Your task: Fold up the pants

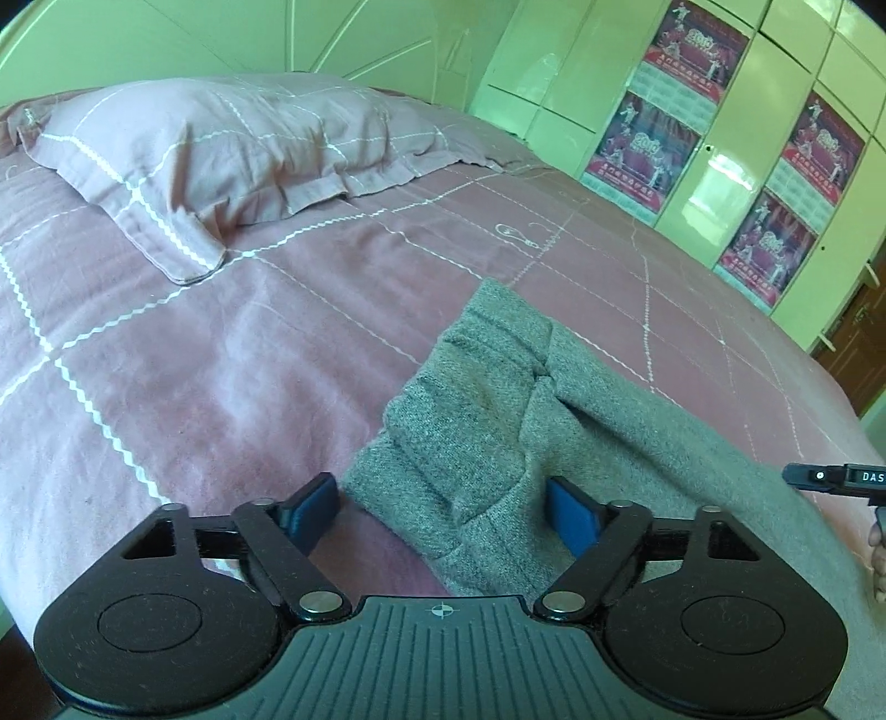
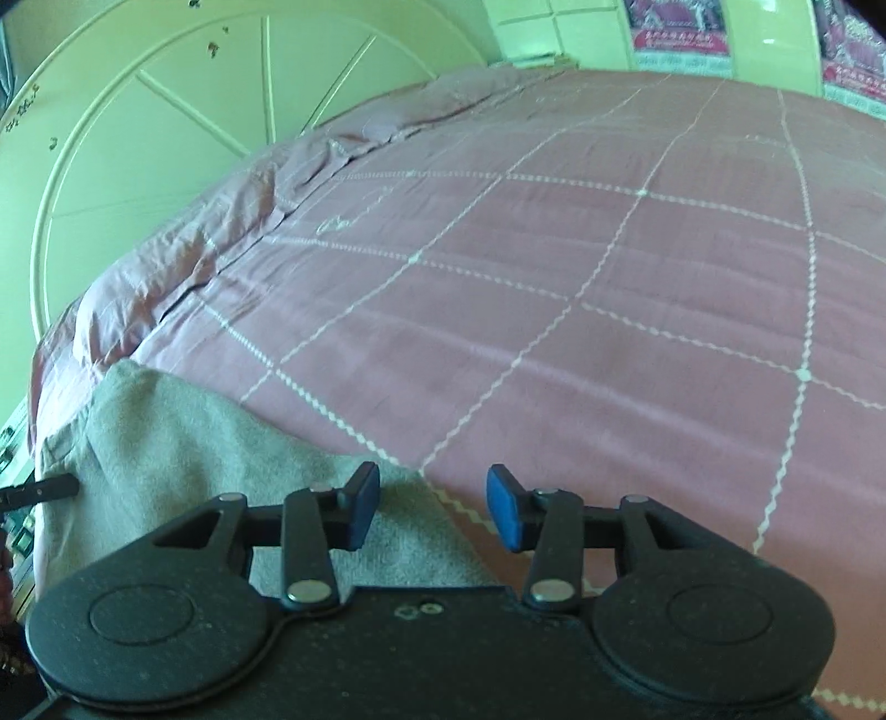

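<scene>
**Grey pants on the pink bed, both claws apart**

Left wrist view: the left gripper (image 1: 443,512) fills the bottom of the frame, its blue pads (image 1: 573,518) standing wide apart. A folded corner of the grey pants (image 1: 470,421) lies between them, and the pads do not press on it; the left pad sits just off the cloth's edge. The pants run from lower centre toward the right edge, resting on the pink bedcover (image 1: 194,376) with its white zigzag grid. A pillow (image 1: 221,149) in matching fabric lies in the upper left. Along the upper right stand pale green wardrobe doors (image 1: 731,138) bearing red posters (image 1: 692,50). At the right edge, mid-low, the tip of the right gripper (image 1: 836,476) pokes in above the cloth.

Right wrist view: the right gripper (image 2: 434,507) sits at the bottom centre, jaws narrowly apart with nothing clamped. Its left pad hangs over the pants (image 2: 166,443), which occupy the lower left; the right pad is over bare bedcover (image 2: 609,304). The round-patterned headboard (image 2: 166,138) fills the upper left.
</scene>
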`<state>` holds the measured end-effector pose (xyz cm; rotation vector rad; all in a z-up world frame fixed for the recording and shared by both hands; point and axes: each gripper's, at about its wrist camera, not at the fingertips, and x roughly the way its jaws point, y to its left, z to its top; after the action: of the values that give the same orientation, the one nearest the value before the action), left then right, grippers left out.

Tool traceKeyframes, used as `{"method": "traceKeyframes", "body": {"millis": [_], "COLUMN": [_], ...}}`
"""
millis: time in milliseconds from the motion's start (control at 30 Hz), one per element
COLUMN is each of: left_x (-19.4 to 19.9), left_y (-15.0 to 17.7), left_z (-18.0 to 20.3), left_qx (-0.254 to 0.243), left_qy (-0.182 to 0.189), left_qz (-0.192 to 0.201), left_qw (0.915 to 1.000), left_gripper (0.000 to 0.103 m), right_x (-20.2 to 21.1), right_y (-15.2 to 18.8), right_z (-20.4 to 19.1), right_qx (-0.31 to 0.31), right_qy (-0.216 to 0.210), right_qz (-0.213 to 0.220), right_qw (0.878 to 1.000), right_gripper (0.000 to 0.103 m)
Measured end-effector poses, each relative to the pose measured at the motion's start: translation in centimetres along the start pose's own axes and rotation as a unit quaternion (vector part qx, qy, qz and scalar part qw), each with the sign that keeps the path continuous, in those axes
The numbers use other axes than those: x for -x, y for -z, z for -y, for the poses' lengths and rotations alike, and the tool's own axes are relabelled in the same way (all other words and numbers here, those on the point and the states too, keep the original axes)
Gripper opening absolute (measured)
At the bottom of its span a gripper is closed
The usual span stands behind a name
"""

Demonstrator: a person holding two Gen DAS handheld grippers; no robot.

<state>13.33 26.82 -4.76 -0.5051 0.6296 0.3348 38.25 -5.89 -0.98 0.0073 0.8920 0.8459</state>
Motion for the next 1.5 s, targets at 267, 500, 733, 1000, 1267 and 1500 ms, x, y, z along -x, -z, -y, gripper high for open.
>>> {"method": "traceKeyframes", "body": {"millis": [267, 500, 733, 1000, 1267, 1500], "left_x": [0.1, 0.5, 2.3, 0.5, 5.3, 2.6], "left_y": [0.2, 0.9, 0.3, 1.6, 0.1, -2.6], "left_z": [-0.1, 0.6, 0.3, -1.9, 0.1, 8.5], "left_qx": [-0.001, 0.014, 0.003, 0.028, -0.009, -0.093], "left_qy": [0.002, -0.018, 0.025, 0.031, -0.019, 0.091], "left_qz": [0.009, 0.039, 0.072, 0.04, 0.082, 0.053], "left_qw": [1.0, 0.999, 0.9971, 0.9983, 0.9964, 0.9901], "left_gripper": [0.074, 0.069, 0.043, 0.045, 0.079, 0.082], "right_x": [1.5, -0.7, 2.8, -1.5, 6.2, 11.4], "right_y": [0.7, 1.1, 0.3, 2.3, 3.9, 9.4], "right_z": [-0.3, -0.5, -2.5, -1.6, -2.1, -2.6], "right_qx": [0.007, -0.031, 0.023, 0.035, 0.007, -0.041], "right_qy": [-0.084, -0.059, -0.017, 0.076, 0.122, 0.133], "right_qz": [-0.02, 0.002, 0.081, 0.043, 0.132, 0.167], "right_qw": [0.996, 0.998, 0.996, 0.996, 0.984, 0.976], "right_gripper": [0.032, 0.03, 0.0, 0.0, 0.011, 0.012]}}
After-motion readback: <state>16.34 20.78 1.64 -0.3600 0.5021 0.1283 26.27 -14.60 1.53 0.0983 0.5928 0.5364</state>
